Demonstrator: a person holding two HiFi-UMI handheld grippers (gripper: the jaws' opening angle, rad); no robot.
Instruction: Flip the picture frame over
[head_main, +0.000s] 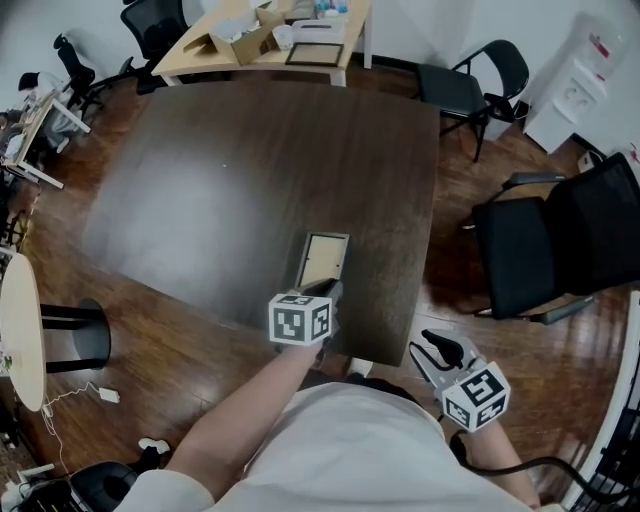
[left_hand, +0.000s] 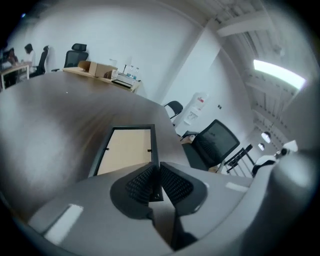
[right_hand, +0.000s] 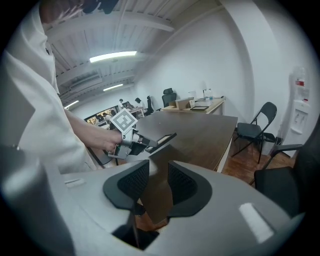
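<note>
Black-rimmed tan-backed picture frame (head_main: 323, 262) — near edge clamped in left tool (head_main: 327, 291), above dark wooden desk (head_main: 250, 170); right tool (head_main: 438, 350) — jaws apart, empty.

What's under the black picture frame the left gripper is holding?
Only the dark wooden table shows beneath the black picture frame, whose near edge the left gripper pinches. Its downward face is hidden; the beige backing faces up.

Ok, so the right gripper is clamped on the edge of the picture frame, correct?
No, it is the left gripper that is clamped on the edge of the picture frame, as the left gripper view shows; the right gripper is open and empty.
</note>
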